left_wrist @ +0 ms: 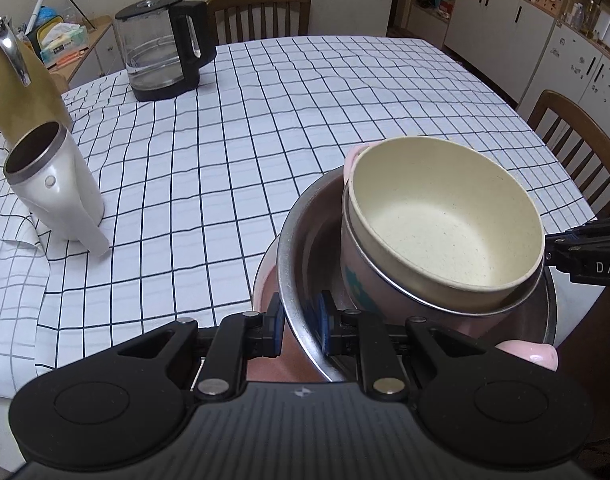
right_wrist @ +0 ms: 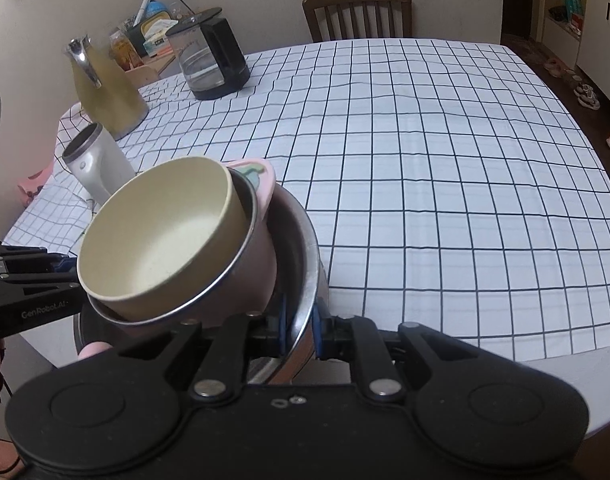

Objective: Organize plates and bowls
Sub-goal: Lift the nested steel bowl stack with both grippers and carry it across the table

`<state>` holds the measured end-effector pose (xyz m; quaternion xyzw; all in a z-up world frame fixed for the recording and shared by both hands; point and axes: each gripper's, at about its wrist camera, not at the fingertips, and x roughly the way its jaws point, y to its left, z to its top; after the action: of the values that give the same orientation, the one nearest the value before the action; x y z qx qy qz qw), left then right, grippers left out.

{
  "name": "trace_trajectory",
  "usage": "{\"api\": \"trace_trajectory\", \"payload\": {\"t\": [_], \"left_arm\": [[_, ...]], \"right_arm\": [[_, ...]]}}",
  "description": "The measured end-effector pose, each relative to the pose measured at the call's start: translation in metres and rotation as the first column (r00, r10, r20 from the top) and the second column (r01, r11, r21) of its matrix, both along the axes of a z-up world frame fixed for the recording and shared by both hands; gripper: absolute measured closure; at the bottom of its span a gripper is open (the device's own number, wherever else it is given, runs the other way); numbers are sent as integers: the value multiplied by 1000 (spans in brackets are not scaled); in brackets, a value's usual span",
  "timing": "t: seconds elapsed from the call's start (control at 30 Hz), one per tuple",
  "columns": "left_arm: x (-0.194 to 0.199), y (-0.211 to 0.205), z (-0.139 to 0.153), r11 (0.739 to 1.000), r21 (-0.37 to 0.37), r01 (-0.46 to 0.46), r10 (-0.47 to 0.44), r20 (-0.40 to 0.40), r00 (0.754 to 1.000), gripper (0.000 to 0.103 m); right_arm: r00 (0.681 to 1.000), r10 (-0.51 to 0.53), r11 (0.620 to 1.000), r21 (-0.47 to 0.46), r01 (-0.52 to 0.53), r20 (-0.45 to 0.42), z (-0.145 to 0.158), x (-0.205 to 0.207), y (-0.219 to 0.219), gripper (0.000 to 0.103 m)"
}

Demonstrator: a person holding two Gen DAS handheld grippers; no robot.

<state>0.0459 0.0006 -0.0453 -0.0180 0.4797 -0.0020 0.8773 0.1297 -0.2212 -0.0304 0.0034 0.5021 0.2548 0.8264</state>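
A stack of nested bowls is held above the near edge of the table. The outer one is a steel bowl (left_wrist: 301,248) (right_wrist: 305,256). Inside it sits a pink bowl with handles (left_wrist: 361,284) (right_wrist: 261,184), and inside that a cream bowl (left_wrist: 445,216) (right_wrist: 157,236). My left gripper (left_wrist: 301,320) is shut on the steel bowl's rim at its left side. My right gripper (right_wrist: 299,324) is shut on the rim at the opposite side. The stack tilts. The right gripper's side (left_wrist: 585,252) shows in the left wrist view, and the left gripper's side (right_wrist: 25,284) in the right wrist view.
The table has a white checked cloth (left_wrist: 265,140) (right_wrist: 425,160). At its far left stand a black-handled glass kettle (left_wrist: 161,44) (right_wrist: 213,56), a yellow jug (left_wrist: 17,84) (right_wrist: 105,88) and a white steel-rimmed mug (left_wrist: 57,184) (right_wrist: 93,160). Wooden chairs (left_wrist: 261,12) (left_wrist: 577,148) stand around.
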Motion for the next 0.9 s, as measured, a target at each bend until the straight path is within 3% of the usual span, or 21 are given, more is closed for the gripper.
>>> {"api": "trace_trajectory", "payload": {"t": [0.9], "left_arm": [[3, 7, -34, 1000, 3, -13, 13, -24, 1000, 87]], "right_arm": [[999, 9, 999, -50, -11, -39, -35, 0, 20, 89]]}}
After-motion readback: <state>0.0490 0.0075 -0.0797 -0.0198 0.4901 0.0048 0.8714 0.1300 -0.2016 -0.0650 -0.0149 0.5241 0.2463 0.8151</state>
